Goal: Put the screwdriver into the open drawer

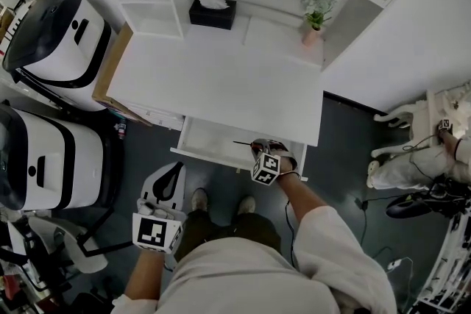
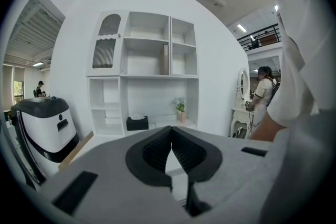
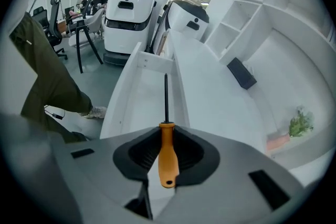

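Right gripper (image 3: 167, 131) clamps the orange-handled, black-shafted screwdriver (image 3: 168, 159) above the open white drawer (image 3: 137, 94). A tilted release could bounce it off the drawer's wall. Left gripper (image 2: 171, 139) is closed, empty.

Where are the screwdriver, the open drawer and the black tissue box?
screwdriver (image 3: 168, 150), right gripper view, on its orange handle.
open drawer (image 1: 210, 143), head view, on its bare white floor.
black tissue box (image 1: 212, 16), head view, on its dark side.

The drawer (image 1: 212, 145) is pulled out below the worktop's (image 1: 221, 84) front edge, and the screwdriver (image 3: 168, 152) is held over it. A tissue box (image 1: 213, 12) and a plant (image 1: 316, 11) are set at the worktop's back.
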